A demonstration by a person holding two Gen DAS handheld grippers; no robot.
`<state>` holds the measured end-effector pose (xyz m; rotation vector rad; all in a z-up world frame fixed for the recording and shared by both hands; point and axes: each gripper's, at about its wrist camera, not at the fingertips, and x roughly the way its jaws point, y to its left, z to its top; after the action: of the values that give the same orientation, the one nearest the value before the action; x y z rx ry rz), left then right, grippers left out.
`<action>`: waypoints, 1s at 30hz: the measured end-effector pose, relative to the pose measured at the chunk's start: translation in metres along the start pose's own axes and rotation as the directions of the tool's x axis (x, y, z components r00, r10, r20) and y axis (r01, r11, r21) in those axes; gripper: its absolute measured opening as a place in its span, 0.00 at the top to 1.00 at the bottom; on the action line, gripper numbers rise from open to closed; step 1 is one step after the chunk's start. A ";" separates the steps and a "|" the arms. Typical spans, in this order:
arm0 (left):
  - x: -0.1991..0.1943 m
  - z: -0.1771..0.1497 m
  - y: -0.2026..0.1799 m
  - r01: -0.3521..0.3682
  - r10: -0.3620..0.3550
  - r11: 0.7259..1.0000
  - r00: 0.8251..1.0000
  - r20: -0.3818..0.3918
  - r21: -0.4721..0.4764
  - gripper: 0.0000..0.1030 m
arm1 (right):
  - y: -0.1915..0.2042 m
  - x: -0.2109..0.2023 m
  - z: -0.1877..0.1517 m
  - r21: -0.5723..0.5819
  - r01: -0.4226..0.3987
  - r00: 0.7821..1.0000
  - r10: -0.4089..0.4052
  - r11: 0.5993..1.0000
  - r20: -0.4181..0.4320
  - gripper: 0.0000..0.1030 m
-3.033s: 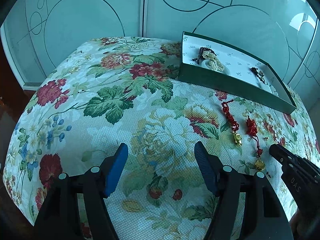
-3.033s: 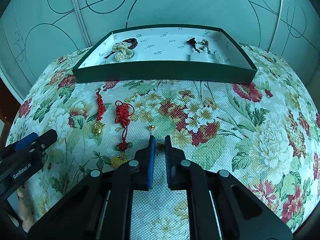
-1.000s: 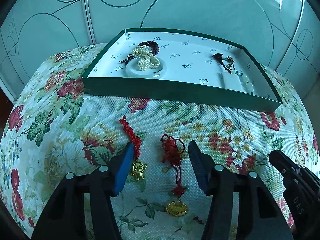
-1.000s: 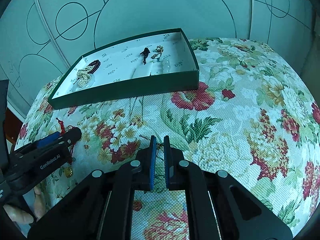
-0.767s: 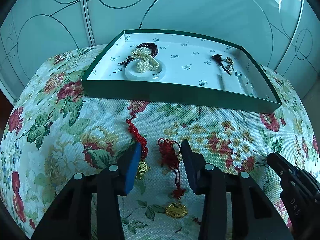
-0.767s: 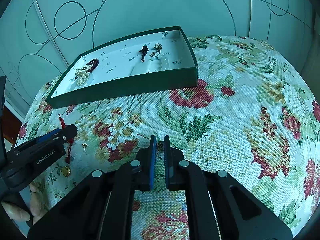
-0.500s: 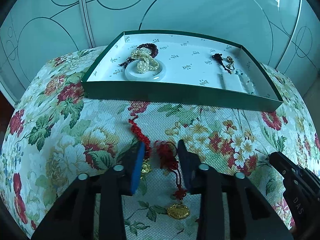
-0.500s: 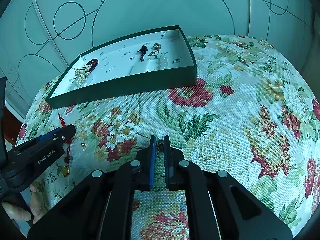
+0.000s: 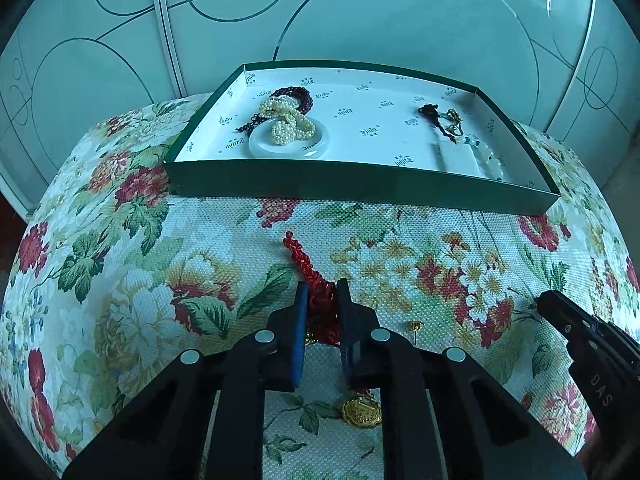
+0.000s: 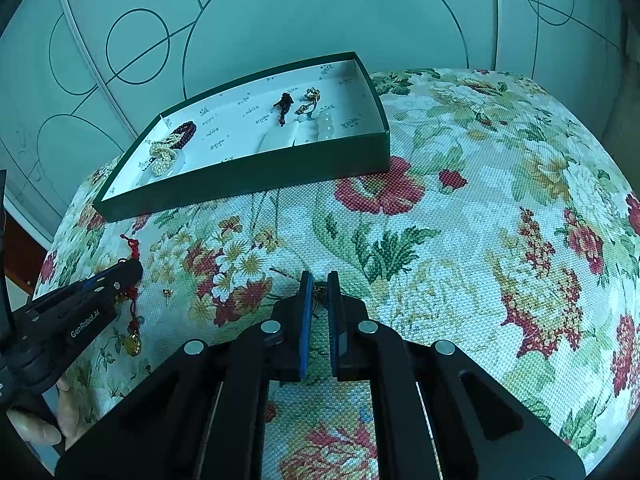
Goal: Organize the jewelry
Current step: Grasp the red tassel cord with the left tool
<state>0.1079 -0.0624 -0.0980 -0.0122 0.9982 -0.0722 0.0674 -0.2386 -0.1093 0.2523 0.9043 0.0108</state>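
On the floral cloth (image 9: 120,264), before the green tray (image 9: 360,184), lie two red knotted-cord charms (image 9: 316,304). Left gripper (image 9: 320,300): jaws closing with both cords between them. Cord is soft and light, likely to sag; grip the knotted section, not the gold pendant (image 9: 362,412). Right gripper (image 10: 318,284): pressed together on a small gold piece (image 10: 319,293).

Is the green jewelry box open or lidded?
Open: the green jewelry box has no lid, with the pearl strand and white bangle visible inside.
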 end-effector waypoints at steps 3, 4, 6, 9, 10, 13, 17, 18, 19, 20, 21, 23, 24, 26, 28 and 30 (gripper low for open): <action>-0.002 0.000 0.002 0.004 -0.004 1.000 1.000 0.001 -0.001 0.86 | 0.000 0.000 0.000 -0.001 0.001 1.000 -0.001 1.000 0.001 0.93; -0.002 0.000 0.003 0.007 -0.007 1.000 1.000 -0.001 -0.006 0.86 | 0.000 0.000 0.000 -0.001 0.002 1.000 -0.002 1.000 0.000 0.93; -0.002 0.000 0.005 0.015 -0.015 1.000 1.000 -0.005 -0.015 0.86 | 0.000 0.000 0.000 -0.001 0.004 1.000 -0.004 1.000 0.000 0.93; -0.004 0.000 0.008 0.015 -0.016 1.000 1.000 -0.004 -0.016 0.86 | 0.000 0.000 0.000 -0.002 0.005 1.000 -0.005 1.000 0.000 0.93; -0.004 0.000 0.008 0.017 -0.017 1.000 1.000 -0.003 -0.014 0.86 | 0.000 0.001 0.000 -0.002 0.005 1.000 -0.005 1.000 0.001 0.93; -0.003 -0.001 0.008 0.023 -0.023 1.000 1.000 -0.011 -0.011 0.86 | 0.000 0.001 0.001 -0.003 0.007 1.000 -0.007 1.000 0.002 0.93; -0.003 -0.001 0.007 0.039 -0.039 0.999 0.999 -0.012 -0.006 0.86 | 0.000 0.001 0.000 -0.002 0.006 1.000 -0.006 1.000 0.001 0.93; -0.003 -0.001 0.006 0.046 -0.046 0.999 0.999 -0.014 -0.005 0.86 | 0.000 0.001 0.000 -0.002 0.007 1.000 -0.007 1.000 0.002 0.93; -0.003 -0.001 0.006 0.050 -0.050 0.999 0.999 -0.015 -0.006 0.86 | 0.000 0.001 0.000 -0.002 0.007 1.000 -0.007 1.000 0.002 0.93; -0.004 0.000 0.007 0.059 -0.059 0.998 0.998 -0.016 -0.012 0.86 | 0.000 0.001 0.000 -0.003 0.007 1.000 -0.007 1.000 0.002 0.93; -0.004 0.000 0.008 0.066 -0.066 0.998 0.998 -0.018 -0.019 0.85 | 0.000 0.001 0.000 -0.003 0.007 1.000 -0.007 1.000 0.002 0.93; -0.004 0.001 0.008 0.063 -0.063 0.998 0.998 -0.017 -0.021 0.84 | 0.000 0.001 0.000 -0.003 0.006 1.000 -0.006 1.000 0.002 0.93; -0.004 0.002 0.009 0.064 -0.065 0.998 0.998 -0.018 -0.020 0.84 | 0.000 0.001 0.000 -0.003 0.007 1.000 -0.007 1.000 0.002 0.93; -0.003 0.002 0.009 0.067 -0.067 0.998 0.998 -0.021 -0.022 0.84 | 0.000 0.001 0.000 -0.003 0.007 1.000 -0.007 1.000 0.002 0.93; -0.004 0.001 0.009 0.066 -0.066 0.998 0.998 -0.023 -0.025 0.81 | 0.000 0.001 0.000 -0.003 0.007 1.000 -0.007 1.000 0.002 0.93; -0.005 0.001 0.009 0.064 -0.064 0.998 0.998 -0.020 -0.030 0.69 | 0.000 0.001 0.001 -0.003 0.007 1.000 -0.007 1.000 0.002 0.93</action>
<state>0.1061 -0.0528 -0.0938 -0.0706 1.0198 -0.1163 0.0690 -0.2382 -0.1096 0.2464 0.9036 0.0054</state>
